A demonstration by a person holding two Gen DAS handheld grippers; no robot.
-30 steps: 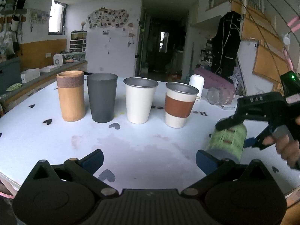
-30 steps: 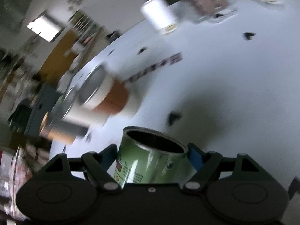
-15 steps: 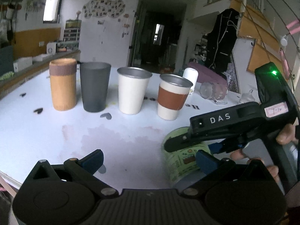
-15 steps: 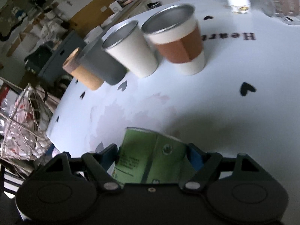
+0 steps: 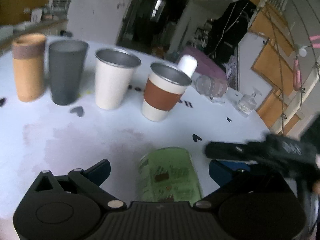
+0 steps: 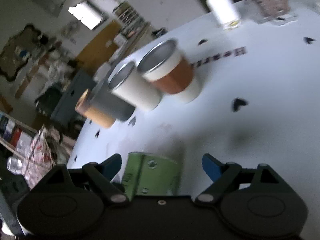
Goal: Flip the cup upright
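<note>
The green labelled cup (image 5: 170, 176) stands on the white table (image 5: 100, 136) between the fingers of my left gripper (image 5: 160, 170), which is open and does not touch it. It also shows in the right wrist view (image 6: 152, 176), between the fingers of my right gripper (image 6: 162, 166), which is open with a gap on the cup's right side. The right gripper (image 5: 236, 152) shows from the side in the left wrist view, just right of the cup. Both views are blurred.
A row of upright cups stands at the back: tan (image 5: 28, 68), grey (image 5: 66, 72), white (image 5: 114, 76) and white with a brown sleeve (image 5: 162, 94). A white bottle (image 5: 187, 64) and glassware (image 5: 212, 88) sit behind them to the right.
My right gripper brought the green cup leftward in front of my left gripper, set it down and opened its jaws. The left gripper stayed open.
</note>
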